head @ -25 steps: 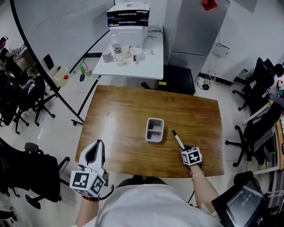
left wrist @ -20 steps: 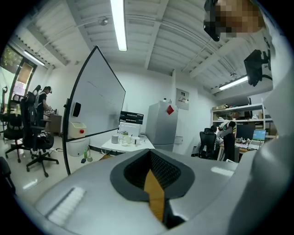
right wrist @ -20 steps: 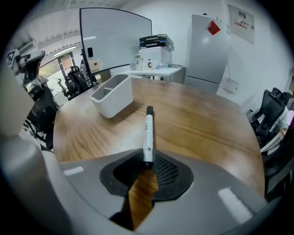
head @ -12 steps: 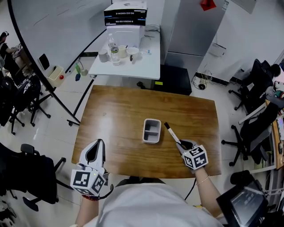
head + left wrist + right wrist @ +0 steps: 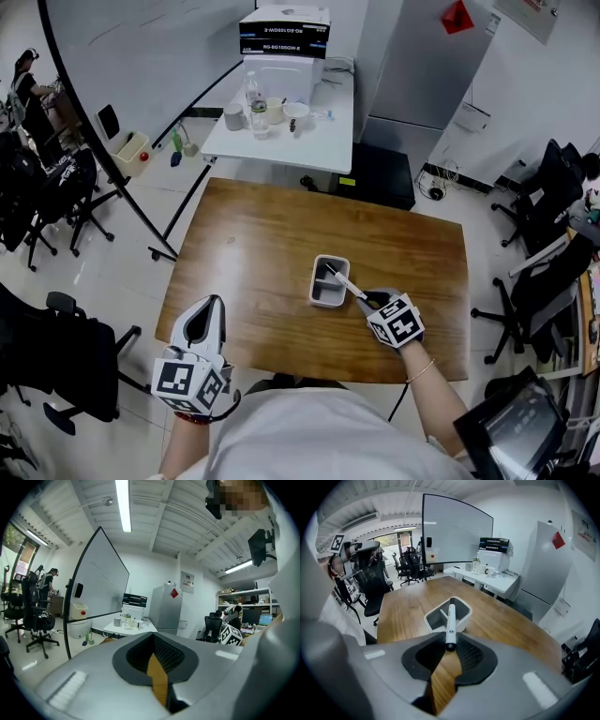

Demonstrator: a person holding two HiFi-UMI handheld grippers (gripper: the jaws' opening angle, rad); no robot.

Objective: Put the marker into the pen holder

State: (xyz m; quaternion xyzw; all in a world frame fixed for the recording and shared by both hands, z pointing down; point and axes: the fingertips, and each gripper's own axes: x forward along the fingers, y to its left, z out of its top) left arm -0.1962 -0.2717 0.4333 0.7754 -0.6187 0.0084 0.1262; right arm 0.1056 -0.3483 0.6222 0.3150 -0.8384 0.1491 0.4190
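A white marker (image 5: 346,284) with a black cap sticks out of my right gripper (image 5: 370,300), which is shut on its rear end. Its capped tip reaches over the grey two-compartment pen holder (image 5: 323,298) in the middle of the wooden table (image 5: 253,244). In the right gripper view the marker (image 5: 450,623) points forward over the pen holder (image 5: 434,612). My left gripper (image 5: 201,333) hangs at the table's near left edge, its jaws shut with nothing between them.
A white side table (image 5: 281,127) with bottles, cups and stacked boxes stands beyond the far edge. Black office chairs (image 5: 52,356) ring the left and right sides. A whiteboard (image 5: 131,56) leans at the far left.
My right gripper lifted the marker off the table and carried it left, so its tip now hangs over the pen holder. The left gripper stayed put.
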